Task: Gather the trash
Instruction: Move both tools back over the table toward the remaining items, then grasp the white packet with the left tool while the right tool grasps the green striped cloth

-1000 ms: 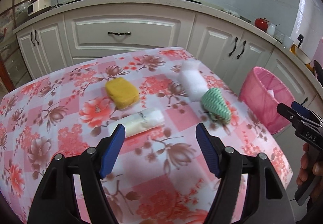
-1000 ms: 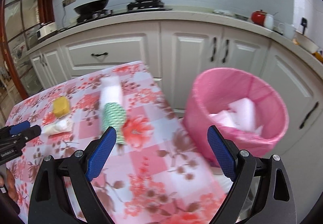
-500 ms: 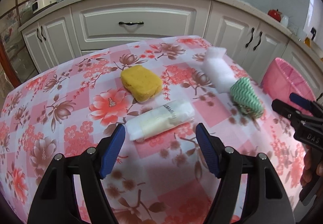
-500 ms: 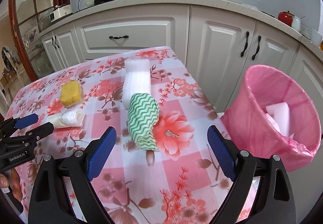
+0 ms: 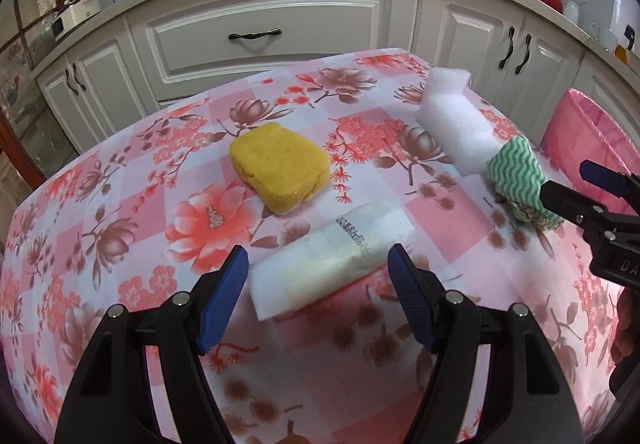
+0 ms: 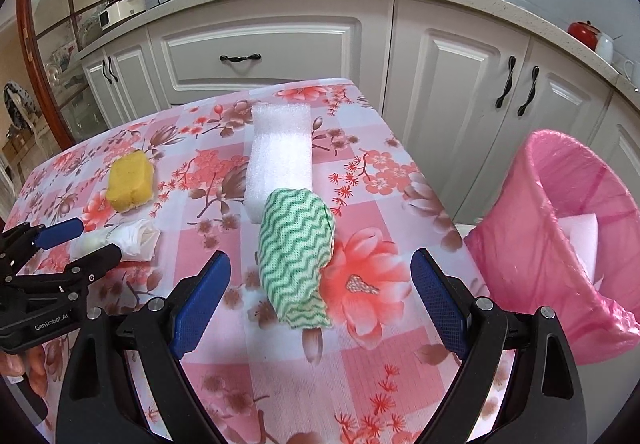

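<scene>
On the floral tablecloth lie a yellow sponge (image 5: 280, 166), a white plastic-wrapped roll (image 5: 332, 258), a white foam block (image 5: 454, 128) and a green-and-white wavy cloth (image 5: 520, 180). My left gripper (image 5: 318, 292) hangs open just in front of the white roll, whose near end lies between the blue pads without touching them. My right gripper (image 6: 318, 296) is open above the table with the green cloth (image 6: 296, 240) between its fingers, untouched. The foam block (image 6: 280, 156) lies just behind the cloth. The left gripper (image 6: 76, 244) shows at the left edge of the right wrist view, beside the roll (image 6: 128, 240).
A pink-lined trash bin (image 6: 560, 228) stands off the table's right edge with white foam inside. White kitchen cabinets (image 5: 260, 40) and a counter with a pan and a pot run behind the table. The table edge (image 6: 432, 196) drops off near the bin.
Both grippers have come down and closer to the table. The white roll now sits between the left pads, and the right gripper has swung left from the bin until the green cloth lies between its fingers.
</scene>
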Available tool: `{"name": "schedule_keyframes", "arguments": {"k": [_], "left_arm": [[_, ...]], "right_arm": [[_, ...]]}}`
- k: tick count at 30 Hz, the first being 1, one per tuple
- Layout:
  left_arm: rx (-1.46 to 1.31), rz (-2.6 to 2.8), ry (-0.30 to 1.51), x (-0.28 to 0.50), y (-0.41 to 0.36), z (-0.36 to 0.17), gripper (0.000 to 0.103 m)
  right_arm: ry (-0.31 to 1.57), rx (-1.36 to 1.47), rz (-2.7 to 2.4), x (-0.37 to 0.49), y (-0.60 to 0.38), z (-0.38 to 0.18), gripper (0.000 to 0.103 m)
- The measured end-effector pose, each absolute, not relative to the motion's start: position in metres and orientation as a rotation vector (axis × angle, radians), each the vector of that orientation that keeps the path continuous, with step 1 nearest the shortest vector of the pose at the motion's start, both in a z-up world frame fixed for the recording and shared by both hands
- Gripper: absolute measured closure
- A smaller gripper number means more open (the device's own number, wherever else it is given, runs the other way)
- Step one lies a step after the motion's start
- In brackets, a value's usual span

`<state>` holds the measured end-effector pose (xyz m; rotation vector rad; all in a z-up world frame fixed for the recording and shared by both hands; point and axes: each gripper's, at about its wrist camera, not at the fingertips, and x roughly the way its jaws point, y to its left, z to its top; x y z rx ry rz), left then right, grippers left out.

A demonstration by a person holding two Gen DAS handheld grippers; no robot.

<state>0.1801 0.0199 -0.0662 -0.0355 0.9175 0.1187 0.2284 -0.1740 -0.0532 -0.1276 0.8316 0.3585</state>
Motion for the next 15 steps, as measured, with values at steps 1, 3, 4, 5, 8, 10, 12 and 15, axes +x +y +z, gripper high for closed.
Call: {"name": "schedule_keyframes", "arguments": {"k": [1, 3, 4, 5, 8, 10, 12, 15], "left_arm": [[-0.037, 0.117, 0.920, 0.182, 0.020, -0.067, 0.037], [-0.040, 0.114, 0.930, 0.187, 0.021, -0.069, 0.042], [-0.044, 0.111, 0.933, 0.189, 0.021, -0.070, 0.045], [-0.046, 0.109, 0.934, 0.190, 0.021, -0.071, 0.045], [-0.063, 0.098, 0.935, 0.194, 0.022, -0.072, 0.046], [-0.069, 0.092, 0.941, 0.197, 0.022, -0.073, 0.049], [-0.073, 0.089, 0.947, 0.199, 0.022, -0.075, 0.051], [-0.096, 0.082, 0.952, 0.201, 0.024, -0.076, 0.054]], "right_arm": [[0.833, -0.129, 0.358, 0.229, -0.173, -0.054, 0.017], [0.838, -0.131, 0.357, 0.232, -0.171, -0.057, 0.017], [0.841, -0.132, 0.357, 0.233, -0.170, -0.058, 0.017], [0.843, -0.133, 0.356, 0.235, -0.170, -0.059, 0.017], [0.850, -0.131, 0.352, 0.240, -0.169, -0.061, 0.017], [0.852, -0.133, 0.351, 0.242, -0.167, -0.062, 0.017], [0.856, -0.135, 0.353, 0.244, -0.166, -0.063, 0.017], [0.865, -0.132, 0.356, 0.247, -0.163, -0.065, 0.017]]}}
